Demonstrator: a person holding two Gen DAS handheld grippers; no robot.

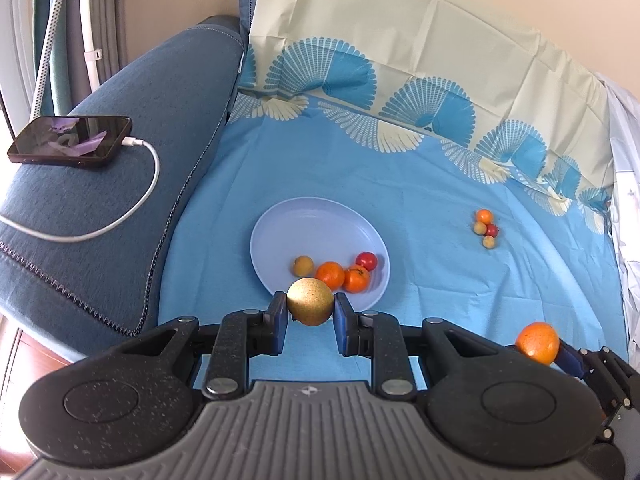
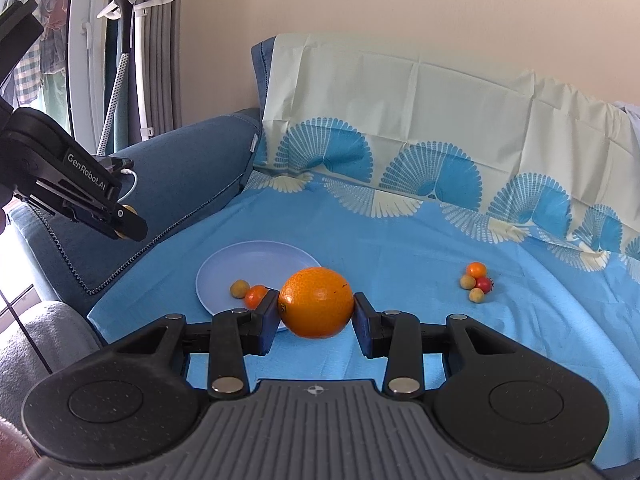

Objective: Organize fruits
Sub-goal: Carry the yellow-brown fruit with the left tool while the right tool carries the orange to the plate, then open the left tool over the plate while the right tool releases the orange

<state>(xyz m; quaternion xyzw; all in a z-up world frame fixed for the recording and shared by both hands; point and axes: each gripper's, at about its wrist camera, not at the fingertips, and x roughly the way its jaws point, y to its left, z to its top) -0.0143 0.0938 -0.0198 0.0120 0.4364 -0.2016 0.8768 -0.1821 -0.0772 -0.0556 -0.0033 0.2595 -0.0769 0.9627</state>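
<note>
plate (image 1: 280, 224) with four fruits (image 1: 330, 274); four more (image 1: 486, 228) on cloth (image 1: 420, 216)

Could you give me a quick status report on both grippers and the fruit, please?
Left gripper shut on yellow fruit, above plate rim. Right gripper shut on orange. Four small fruits loose on cloth. Nothing in the way.

A dark phone (image 1: 71, 141) lies flat on the blue sofa armrest (image 1: 120, 168), far off to the left of the jaws and beyond them, with a white charging cable (image 1: 132, 204) plugged into its right end and looping back across the upholstery. Under and ahead of the jaws spreads a light blue cloth (image 1: 420, 248), its fan-patterned cream border (image 1: 400, 80) rising up the sofa back beyond. Farther left stands a garment steamer (image 2: 120, 40) beside grey curtains (image 2: 160, 40).
</note>
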